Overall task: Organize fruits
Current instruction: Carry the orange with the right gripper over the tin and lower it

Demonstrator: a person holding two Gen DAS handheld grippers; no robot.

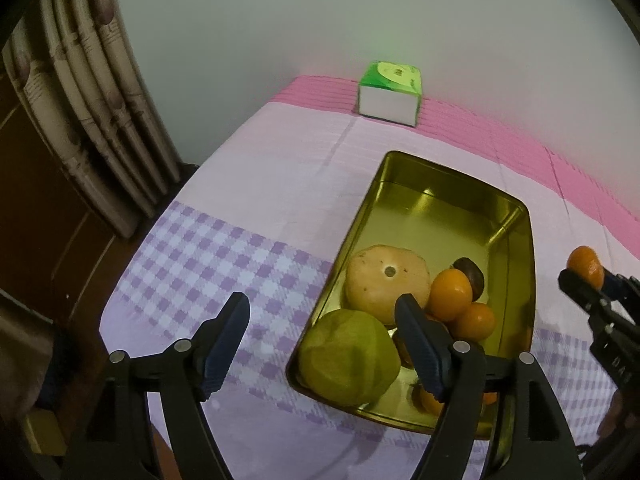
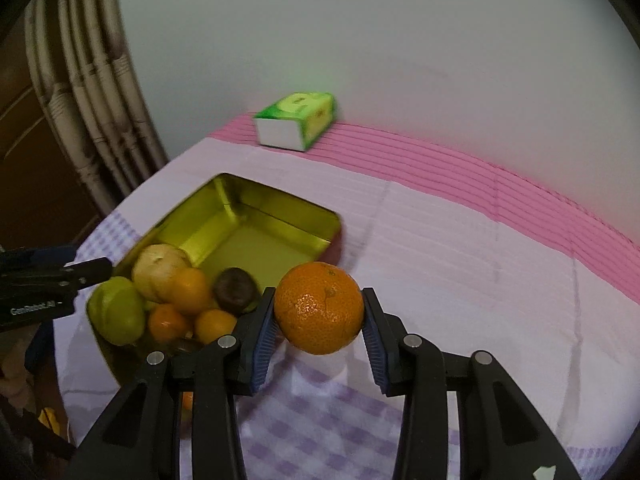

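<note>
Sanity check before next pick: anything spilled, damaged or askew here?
Nothing spilled or damaged. Fruit is bunched at the near end of the gold tin, far end bare. Right gripper holds an orange clear of the tin. Left gripper is open, empty.

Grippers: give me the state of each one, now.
Left gripper: open, holding nothing, above the near end of the gold tin.
Right gripper: shut on an orange.

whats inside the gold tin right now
The gold tin holds a green fruit, a tan round fruit, several small oranges and a dark fruit. Fruit beneath them is mostly covered.
</note>
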